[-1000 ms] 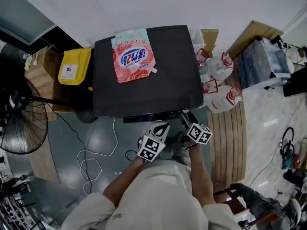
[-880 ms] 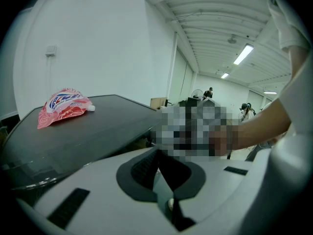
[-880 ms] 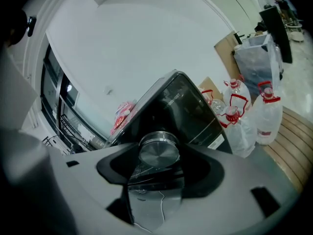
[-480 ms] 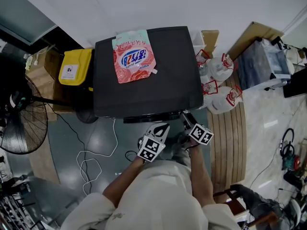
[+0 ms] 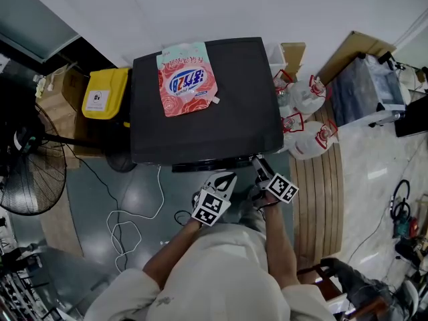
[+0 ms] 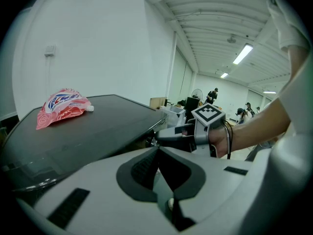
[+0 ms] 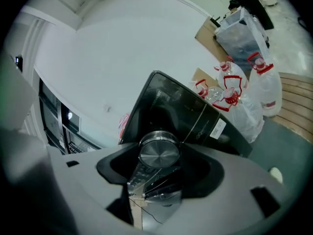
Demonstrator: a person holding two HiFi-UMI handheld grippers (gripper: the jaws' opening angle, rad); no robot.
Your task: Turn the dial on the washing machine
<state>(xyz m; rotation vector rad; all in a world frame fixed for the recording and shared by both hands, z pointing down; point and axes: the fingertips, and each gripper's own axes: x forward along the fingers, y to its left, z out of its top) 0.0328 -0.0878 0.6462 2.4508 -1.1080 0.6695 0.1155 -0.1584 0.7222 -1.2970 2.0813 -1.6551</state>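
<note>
the right gripper (image 5: 258, 162) is clamped on the dial (image 7: 159, 151), a round silver knob on the washer's (image 5: 221, 119) front panel, toward its right end, just under the lid's front edge. in the right gripper view the knob sits squarely between the two jaws, pads against its sides. the left gripper (image 5: 226, 178) hangs just beside it, off the machine, jaws together with nothing in them. a pink pouch (image 5: 187, 79) lies on the lid, well apart from all this. i'd say the turning step is in hand: the grip is made. the next move calls for a roll of the wrist about the knob's own axis, with a firm, centred hold so the pads don't slip on the smooth metal, and no pulling outward.
</note>
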